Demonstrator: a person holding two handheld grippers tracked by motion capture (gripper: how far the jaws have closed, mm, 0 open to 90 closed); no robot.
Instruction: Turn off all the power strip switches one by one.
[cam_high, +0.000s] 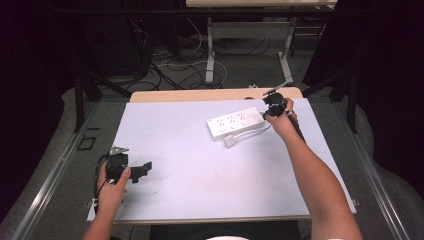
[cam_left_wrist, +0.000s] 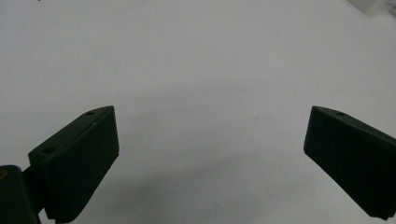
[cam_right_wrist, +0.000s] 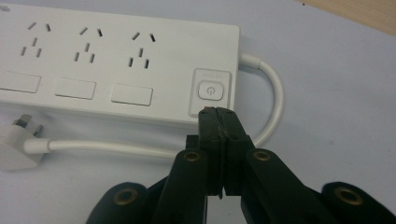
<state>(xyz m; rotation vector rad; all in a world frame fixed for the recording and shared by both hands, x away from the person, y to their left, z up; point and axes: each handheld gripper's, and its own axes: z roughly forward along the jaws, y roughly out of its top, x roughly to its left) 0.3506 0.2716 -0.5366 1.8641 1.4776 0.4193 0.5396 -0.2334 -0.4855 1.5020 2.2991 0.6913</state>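
A white sheet (cam_high: 200, 165) covers the table, with a strip of bare wood along its far edge and a dim floor of tangled cables beyond; on the far right part of the sheet lies the white power strip (cam_high: 235, 123), set at a slant, its sockets facing up; in the right gripper view its power button (cam_right_wrist: 208, 90) sits at the end where the white cord (cam_right_wrist: 273, 100) leaves the casing, loops round and runs back along the near side to the plug (cam_right_wrist: 16, 142), which lies flat on the sheet just beside the strip; the right gripper (cam_right_wrist: 217, 111) has its jaws clenched together with nothing between them, and the joined tips rest at the near edge of the button's frame; the left gripper (cam_left_wrist: 209, 135), held near the sheet's front left corner, well apart from the strip, hangs released, its jaws spread wide over bare sheet.
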